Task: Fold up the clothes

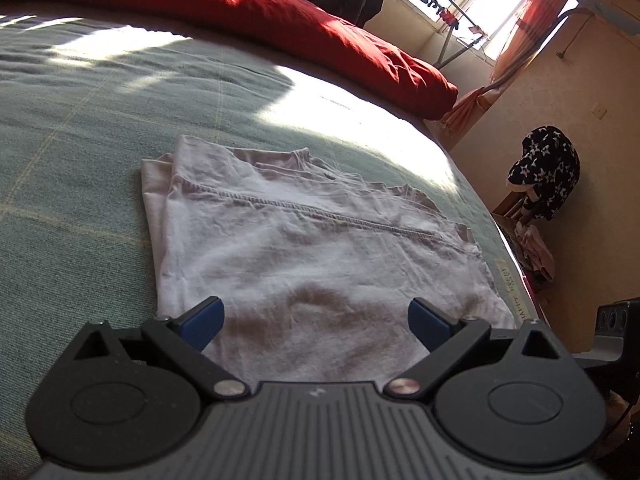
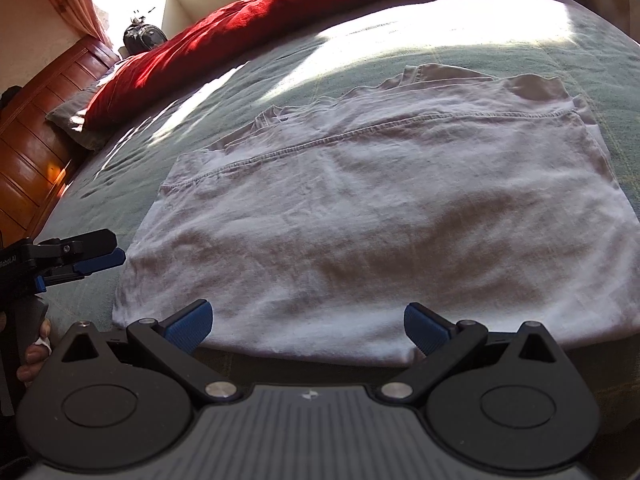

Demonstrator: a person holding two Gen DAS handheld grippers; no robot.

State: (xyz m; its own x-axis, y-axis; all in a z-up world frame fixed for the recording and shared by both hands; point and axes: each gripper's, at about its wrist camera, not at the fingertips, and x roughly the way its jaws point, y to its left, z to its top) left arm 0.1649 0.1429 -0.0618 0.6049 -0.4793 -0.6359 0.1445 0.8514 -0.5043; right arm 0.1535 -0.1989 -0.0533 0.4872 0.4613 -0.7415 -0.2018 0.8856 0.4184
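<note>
Left gripper (image 1: 316, 316): jaws spread wide, nothing between the blue pads (image 1: 206, 320), hovering at the near edge of the folded white garment (image 1: 304, 240), not touching it as far as the view shows. Right gripper (image 2: 308, 322): jaws also spread wide, empty, blue pads (image 2: 188, 326) sitting just at the garment's near hem. In the right wrist view the left gripper (image 2: 96, 258) shows side-on at 9 o'clock, just beside the garment's left edge; a hand (image 2: 34, 354) grips its handle at about 8 o'clock.

White garment (image 2: 380, 216) lies flat on the green bedspread (image 2: 120, 184), folded into a rough rectangle, stitched hem line running across the upper part, more layers peeking out at 12 o'clock. Faint brownish patches on the top layer.

Red duvet (image 1: 248, 20) bunched along the far side of the bed, 11 to 1 o'clock in the left view. Strong sunlight patches on the bedspread (image 1: 80, 120). Wooden headboard (image 2: 36, 132) at 9 to 10 o'clock in the right view. Window with orange curtain (image 1: 532, 16) at 1 o'clock in the left view; dark star-print cloth (image 1: 546, 168) over a chair at 3 o'clock, beyond the bed edge.
</note>
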